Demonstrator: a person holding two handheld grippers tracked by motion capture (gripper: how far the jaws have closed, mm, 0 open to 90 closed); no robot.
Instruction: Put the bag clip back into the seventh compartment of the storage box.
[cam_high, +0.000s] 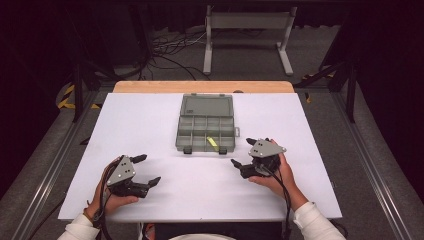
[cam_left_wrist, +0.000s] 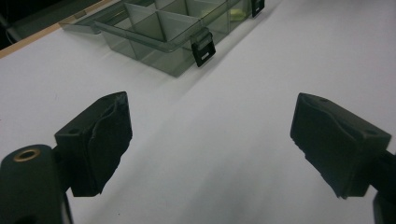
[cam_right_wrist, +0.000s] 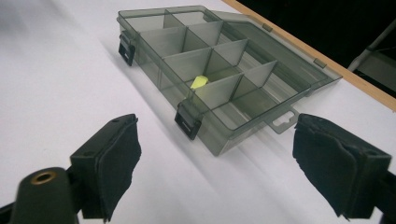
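A grey see-through compartment box (cam_high: 192, 131) lies open in the middle of the white table, its lid (cam_high: 207, 104) folded back flat. A small yellow piece (cam_high: 212, 142) rests in a front compartment toward the right, also seen as the yellow piece (cam_right_wrist: 198, 82) in the right gripper view. My left gripper (cam_high: 148, 170) rests near the front left, open and empty, well short of the box (cam_left_wrist: 154, 35). My right gripper (cam_high: 243, 152) sits front right of the box (cam_right_wrist: 215, 70), open, nothing between its jaws.
The white table top (cam_high: 150, 125) ends in a wooden strip (cam_high: 202, 86) at the far edge. Two black latches (cam_high: 187, 150) stick out from the box's front. Beyond the table, cables (cam_high: 170, 47) lie on the floor next to a grey metal stand (cam_high: 247, 35).
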